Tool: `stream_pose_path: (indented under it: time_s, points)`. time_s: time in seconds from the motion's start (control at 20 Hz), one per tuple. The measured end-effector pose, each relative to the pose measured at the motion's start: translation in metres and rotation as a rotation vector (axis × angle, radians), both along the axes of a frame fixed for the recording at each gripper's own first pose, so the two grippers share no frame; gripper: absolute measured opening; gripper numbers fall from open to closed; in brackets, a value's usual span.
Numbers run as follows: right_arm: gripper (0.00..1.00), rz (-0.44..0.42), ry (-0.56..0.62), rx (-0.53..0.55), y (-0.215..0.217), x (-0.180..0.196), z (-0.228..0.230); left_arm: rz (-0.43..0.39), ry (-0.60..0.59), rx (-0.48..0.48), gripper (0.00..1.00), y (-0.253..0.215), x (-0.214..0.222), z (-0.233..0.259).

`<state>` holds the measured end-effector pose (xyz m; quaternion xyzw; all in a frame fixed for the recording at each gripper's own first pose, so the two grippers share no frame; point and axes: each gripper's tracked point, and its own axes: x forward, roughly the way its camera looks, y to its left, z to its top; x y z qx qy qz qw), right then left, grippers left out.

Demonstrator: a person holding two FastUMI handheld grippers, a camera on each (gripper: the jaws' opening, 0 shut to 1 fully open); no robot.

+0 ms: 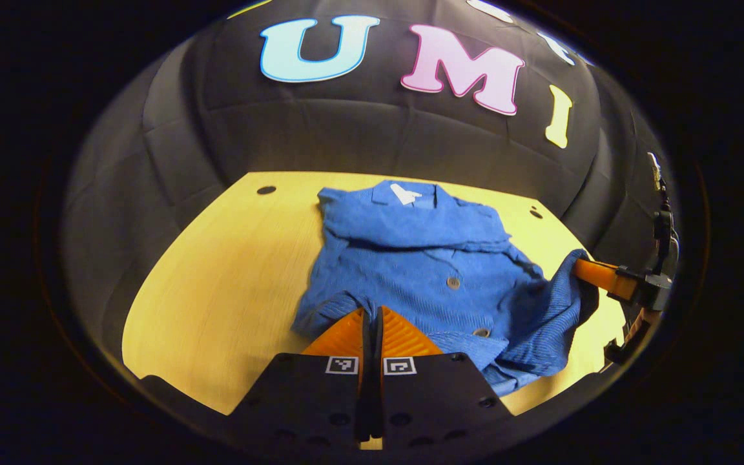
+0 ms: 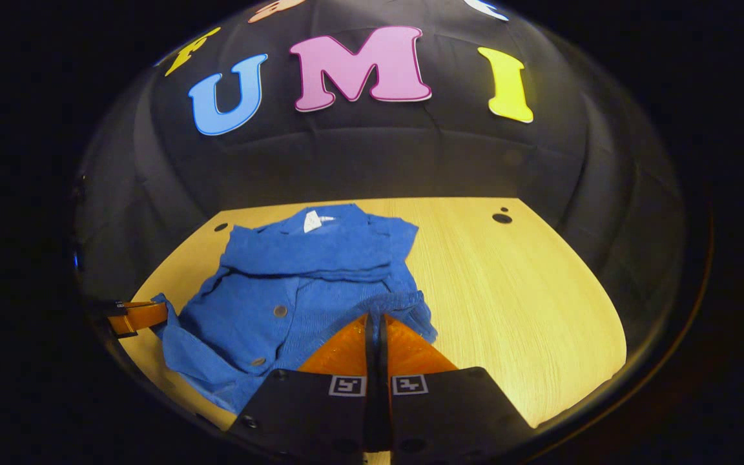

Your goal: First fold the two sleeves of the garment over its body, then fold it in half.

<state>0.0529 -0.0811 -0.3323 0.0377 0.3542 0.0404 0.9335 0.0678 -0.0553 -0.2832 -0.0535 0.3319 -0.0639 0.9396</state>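
Here, in the left gripper view, we see a blue buttoned garment [image 1: 411,258] lying on a pale wooden table [image 1: 230,271], collar toward the far edge with a small white tag [image 1: 404,194] showing at the neck. Both sleeves lie folded across the upper chest in a band below the collar. The left gripper [image 1: 372,313] sits at the bottom of the view, its two fingers drawn together on the hem corner nearest it; the blue cloth bunches right at the tips, so we take it as pinched between them. At the right edge the right gripper [image 1: 582,270] comes in from the side, its fingers buried in the opposite hem corner, which is lifted off the table and drapes in a fold. Two buttons [image 1: 453,282] run down the front placket. A dark hole [image 1: 266,190] marks the table's far left corner.

Next, in the right gripper view, the same garment [image 2: 294,290] lies left of centre on the table [image 2: 507,290]. The right gripper [image 2: 375,320] shows closed fingers with the hem edge gathered at their tips, clamped on the cloth. The left gripper [image 2: 155,314] enters at far left, holding the other hem corner. Bare table stretches to the right of the garment.
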Motion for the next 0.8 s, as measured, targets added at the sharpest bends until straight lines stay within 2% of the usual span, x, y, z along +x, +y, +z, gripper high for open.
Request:
stream_pose_path:
  time_s: [0.2,0.5,0.65,0.8]
  points:
    - [0.01,-0.019,-0.084,0.031,0.003,0.065,0.014,0.001,-0.087,0.006,0.00,0.009,0.069,0.018]
    - [0.01,-0.005,-0.244,0.000,0.001,0.168,0.035,0.027,-0.252,0.040,0.00,0.034,0.186,0.052]
    - [0.01,0.015,-0.319,-0.066,-0.002,0.219,0.036,0.043,-0.394,0.050,0.00,0.040,0.256,0.067]
    - [0.00,0.084,-0.441,-0.165,0.006,0.275,0.036,0.026,-0.475,0.121,0.00,0.042,0.319,0.058]
